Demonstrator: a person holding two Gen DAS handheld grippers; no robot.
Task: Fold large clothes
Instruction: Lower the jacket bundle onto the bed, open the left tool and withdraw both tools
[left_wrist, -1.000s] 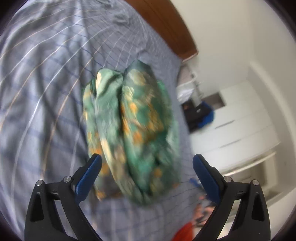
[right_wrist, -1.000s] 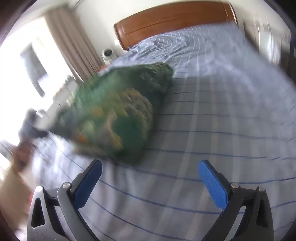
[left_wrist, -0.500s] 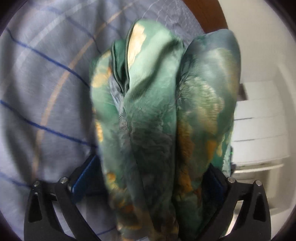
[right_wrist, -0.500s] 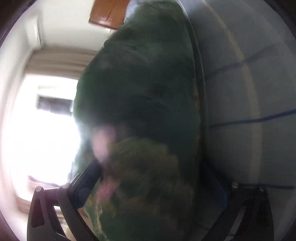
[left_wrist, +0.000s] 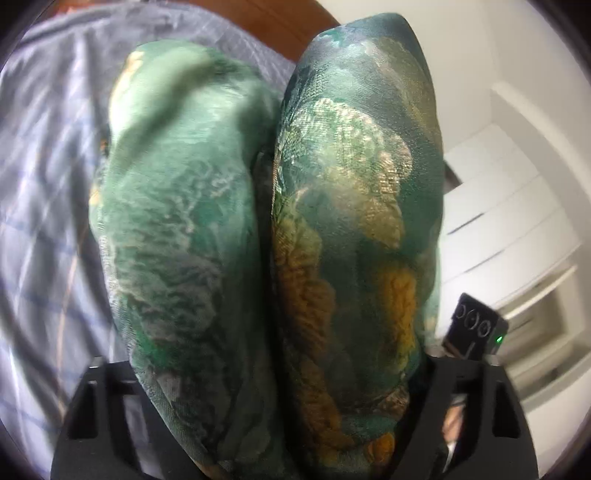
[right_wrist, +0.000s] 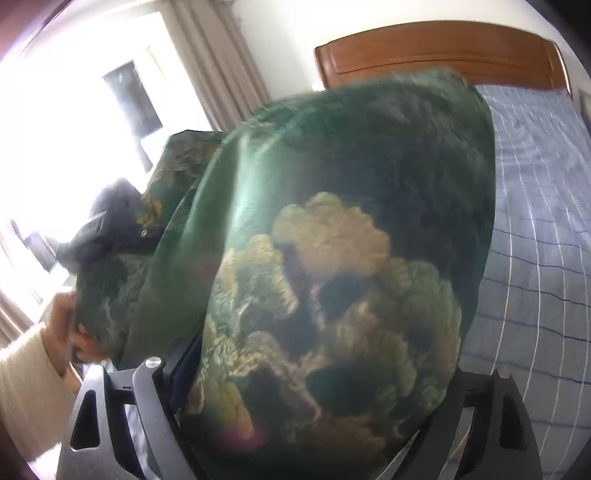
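- Closing: left claw (left_wrist: 280, 373) jaws have just been narrowing onto the folded green garment (left_wrist: 266, 229) bundle between them
- Right claw (right_wrist: 314, 384) likewise, gripping it above the bed (right_wrist: 535, 229)

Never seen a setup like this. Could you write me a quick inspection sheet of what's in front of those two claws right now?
Surface: bed, blue checked sheet.
Job's things: green bundle, folded thick, filling both views.
Clutter: nothing seen.
Grippers: left gripper and right gripper have just been closing, the bundle between both; pads hidden.
Cables: nothing seen.
Surroundings: headboard, curtains, white drawers, a hand.
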